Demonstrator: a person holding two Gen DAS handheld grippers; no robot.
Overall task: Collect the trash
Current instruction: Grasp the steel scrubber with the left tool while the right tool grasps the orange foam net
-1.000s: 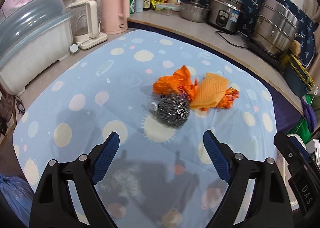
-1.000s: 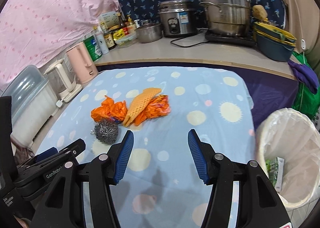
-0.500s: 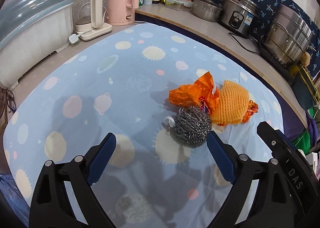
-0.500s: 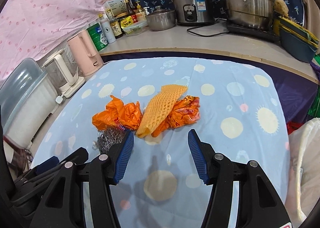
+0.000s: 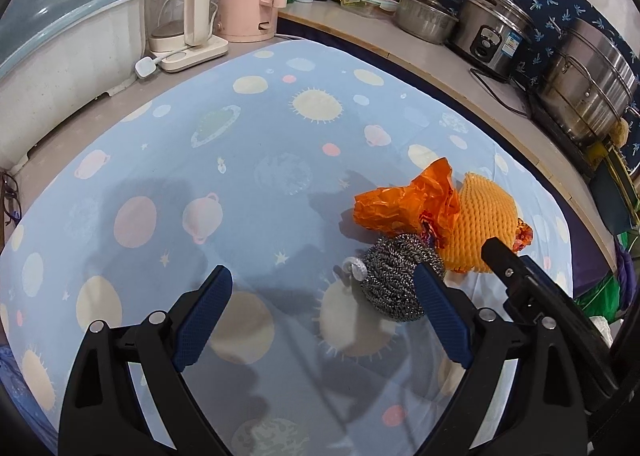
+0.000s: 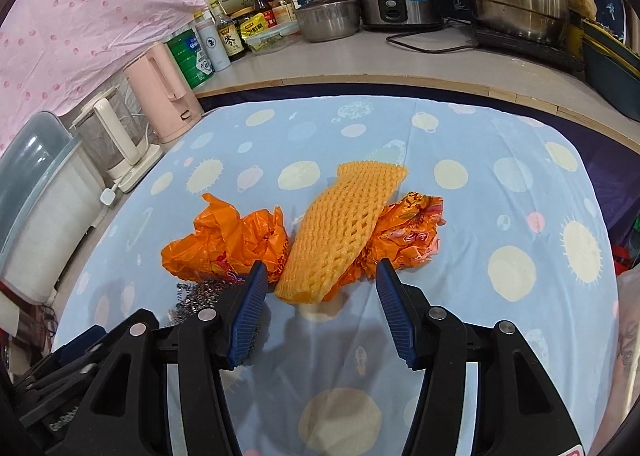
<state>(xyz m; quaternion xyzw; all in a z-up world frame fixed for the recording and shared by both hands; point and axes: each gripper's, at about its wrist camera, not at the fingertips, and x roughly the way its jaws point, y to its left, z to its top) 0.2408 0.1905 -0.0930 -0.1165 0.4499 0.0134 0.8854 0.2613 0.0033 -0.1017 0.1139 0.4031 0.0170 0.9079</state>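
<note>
Four scraps are sitting clumped mid-tablecloth point(image 6: 460, 136). I'm closing the right gripper point(image 6: 318, 310), nothing between yet, toward the foam net point(image 6: 344, 240) (light, squashy; pinch its near end). Left gripper point(image 5: 324, 318) is gaping empty beside the steel scourer point(image 5: 394, 276), springy, snaggy.

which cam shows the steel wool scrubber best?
Left wrist. The steel wool scrubber shows nearly whole there, by the right pad of the open left tongs, touching the orange bag. Right wrist shows only a sliver behind its own left finger.
</note>
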